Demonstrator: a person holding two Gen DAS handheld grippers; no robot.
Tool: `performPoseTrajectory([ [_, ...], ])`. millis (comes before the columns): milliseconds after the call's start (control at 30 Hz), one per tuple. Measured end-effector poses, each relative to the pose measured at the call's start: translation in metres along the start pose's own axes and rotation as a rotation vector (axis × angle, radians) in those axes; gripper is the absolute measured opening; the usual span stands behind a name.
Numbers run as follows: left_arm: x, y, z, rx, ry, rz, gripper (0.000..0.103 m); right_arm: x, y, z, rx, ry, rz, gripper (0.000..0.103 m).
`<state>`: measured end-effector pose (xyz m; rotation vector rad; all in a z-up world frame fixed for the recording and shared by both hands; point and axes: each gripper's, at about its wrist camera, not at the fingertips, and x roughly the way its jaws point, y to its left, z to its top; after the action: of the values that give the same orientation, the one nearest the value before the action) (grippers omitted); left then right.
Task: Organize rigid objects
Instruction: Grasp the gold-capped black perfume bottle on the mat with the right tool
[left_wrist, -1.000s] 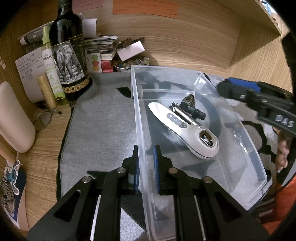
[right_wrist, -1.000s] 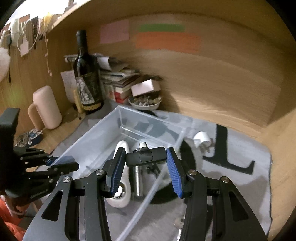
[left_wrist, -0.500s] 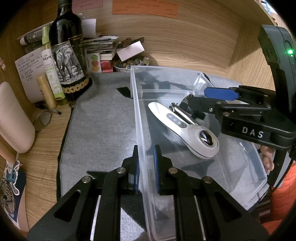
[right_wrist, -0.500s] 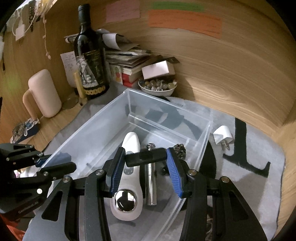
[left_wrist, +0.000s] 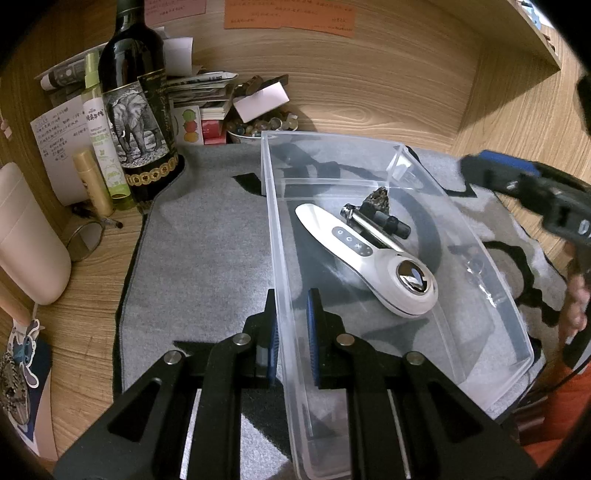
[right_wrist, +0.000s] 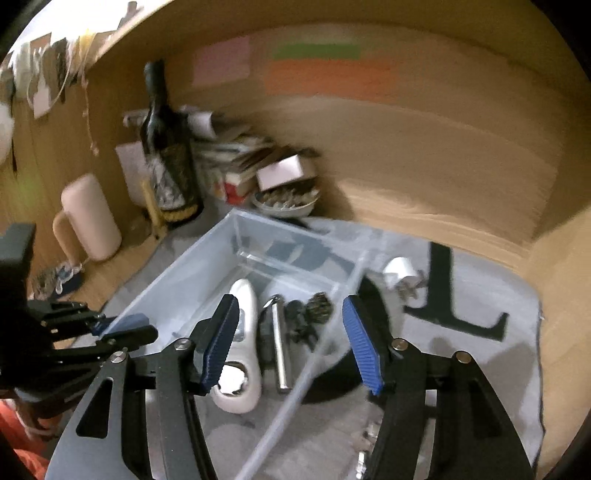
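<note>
A clear plastic bin (left_wrist: 491, 258) stands on a grey mat (left_wrist: 207, 258). Inside lie a white handheld device (left_wrist: 354, 251), a metal rod (left_wrist: 373, 229), a small black object (left_wrist: 391, 223) and a dark rough lump (left_wrist: 376, 197). My left gripper (left_wrist: 291, 321) is shut on the bin's near left wall. My right gripper (right_wrist: 291, 343) is open and empty above the bin (right_wrist: 207, 273), over the white device (right_wrist: 243, 332) and rod (right_wrist: 279, 343). It shows at the right edge of the left wrist view (left_wrist: 524, 192).
A wine bottle (left_wrist: 136, 110), spray bottle (left_wrist: 101, 125), papers and a bowl of stones (left_wrist: 258, 125) crowd the back left. A pink cylinder (left_wrist: 26, 236) stands at left. A white plug (right_wrist: 400, 273) and small metal parts (right_wrist: 365, 439) lie on the mat right of the bin.
My right gripper let go of the small black object into the bin, opened and pulled back up and to the right. My left gripper kept its hold on the bin wall.
</note>
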<state>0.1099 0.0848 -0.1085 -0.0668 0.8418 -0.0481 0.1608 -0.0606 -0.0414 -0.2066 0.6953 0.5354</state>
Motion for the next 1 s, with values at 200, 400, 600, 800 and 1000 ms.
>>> performPoseTrajectory([
  [200, 0.0, 0.0, 0.0, 0.0, -0.001, 0.0, 0.012, -0.024, -0.022, -0.013, 0.037, -0.023, -0.103, 0.059],
  [400, 0.0, 0.0, 0.0, 0.001, 0.0, 0.001, 0.012, -0.024, -0.041, -0.044, 0.083, 0.053, -0.171, 0.059],
  [600, 0.0, 0.0, 0.0, 0.001, 0.0, 0.001, 0.012, -0.012, -0.059, -0.078, 0.139, 0.151, -0.203, 0.059],
  [800, 0.0, 0.001, 0.0, 0.001, 0.0, 0.001, 0.012, 0.009, -0.076, -0.103, 0.185, 0.249, -0.22, 0.059],
  [1000, 0.0, 0.001, 0.0, 0.001, -0.001, 0.001, 0.012, 0.013, -0.087, -0.108, 0.221, 0.25, -0.218, 0.048],
])
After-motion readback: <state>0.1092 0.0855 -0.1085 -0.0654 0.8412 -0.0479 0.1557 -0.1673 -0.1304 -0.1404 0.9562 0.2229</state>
